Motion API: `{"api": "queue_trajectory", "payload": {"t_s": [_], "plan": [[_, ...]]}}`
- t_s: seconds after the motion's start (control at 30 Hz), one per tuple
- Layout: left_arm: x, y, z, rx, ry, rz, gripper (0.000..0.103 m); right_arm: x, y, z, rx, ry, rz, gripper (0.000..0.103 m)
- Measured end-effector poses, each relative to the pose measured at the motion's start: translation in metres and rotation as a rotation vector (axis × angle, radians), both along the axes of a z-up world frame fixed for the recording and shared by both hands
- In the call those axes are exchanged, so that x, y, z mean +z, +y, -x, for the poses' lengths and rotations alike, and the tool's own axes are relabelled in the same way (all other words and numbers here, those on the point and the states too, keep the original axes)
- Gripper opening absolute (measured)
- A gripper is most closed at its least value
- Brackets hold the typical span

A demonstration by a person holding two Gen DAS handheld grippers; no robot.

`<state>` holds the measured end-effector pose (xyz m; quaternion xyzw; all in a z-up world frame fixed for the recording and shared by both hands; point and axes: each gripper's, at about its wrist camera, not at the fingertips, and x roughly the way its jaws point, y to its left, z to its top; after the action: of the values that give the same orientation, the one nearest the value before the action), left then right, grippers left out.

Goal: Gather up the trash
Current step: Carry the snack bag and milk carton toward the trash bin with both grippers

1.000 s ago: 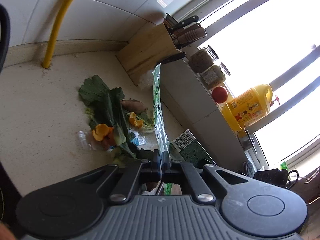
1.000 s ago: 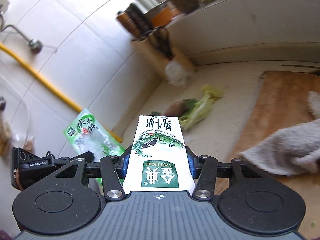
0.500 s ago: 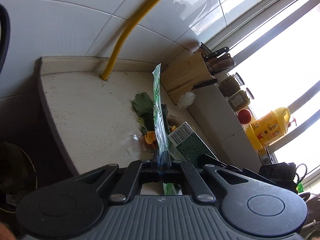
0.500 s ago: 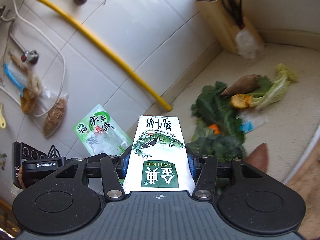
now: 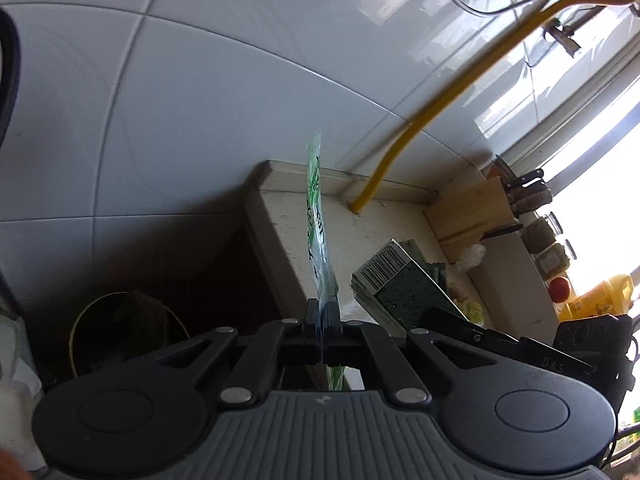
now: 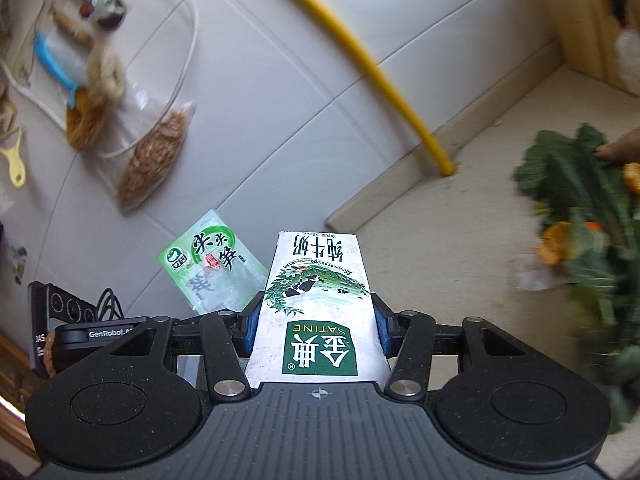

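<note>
My left gripper [image 5: 322, 314] is shut on a thin green and clear plastic wrapper [image 5: 317, 216] that stands edge-on above its jaws. My right gripper [image 6: 316, 324] is shut on a white and green milk carton [image 6: 318, 300], its blue pads pressed on both sides. In the right wrist view the same wrapper [image 6: 212, 266] and the left gripper's body show at lower left. The carton's barcode end [image 5: 394, 276] appears at the right of the left wrist view. A round dark trash bin [image 5: 120, 332] sits on the floor, below the counter's end, at lower left.
The beige counter [image 6: 460, 224] ends at a corner below a yellow pipe [image 6: 372, 68]. Green leaves, orange peel and a clear wrapper [image 6: 576, 232] lie on it at right. Bags and brushes [image 6: 120, 112] hang on the tiled wall. A wooden knife block [image 5: 476, 208] stands far right.
Both grippers have swung left, off the counter's middle towards its end. The vegetable scraps slid to the right edge of view, and the floor bin has come into the left wrist view.
</note>
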<state>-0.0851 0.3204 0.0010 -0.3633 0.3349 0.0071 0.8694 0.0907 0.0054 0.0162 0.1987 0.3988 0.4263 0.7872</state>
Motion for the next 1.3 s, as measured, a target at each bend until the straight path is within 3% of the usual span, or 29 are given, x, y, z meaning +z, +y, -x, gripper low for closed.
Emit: {"api": "queue_trajectory", "payload": {"t_s": [0.43,0.87,1.3], "plan": [[-0.038,0.041,0.013,0.069,0.113,-0.073,0.0,-0.032,0.118,0.015,0.172,0.048,0.082,0.058],[-0.068,0.057,-0.001,0.032,0.211,-0.118,0.0,-0.061,0.164,0.02,0.185,0.096,0.155,0.058],[-0.1,0.071,-0.024,-0.01,0.309,-0.15,0.0,-0.104,0.199,0.012,0.155,0.129,0.288,0.058]]}}
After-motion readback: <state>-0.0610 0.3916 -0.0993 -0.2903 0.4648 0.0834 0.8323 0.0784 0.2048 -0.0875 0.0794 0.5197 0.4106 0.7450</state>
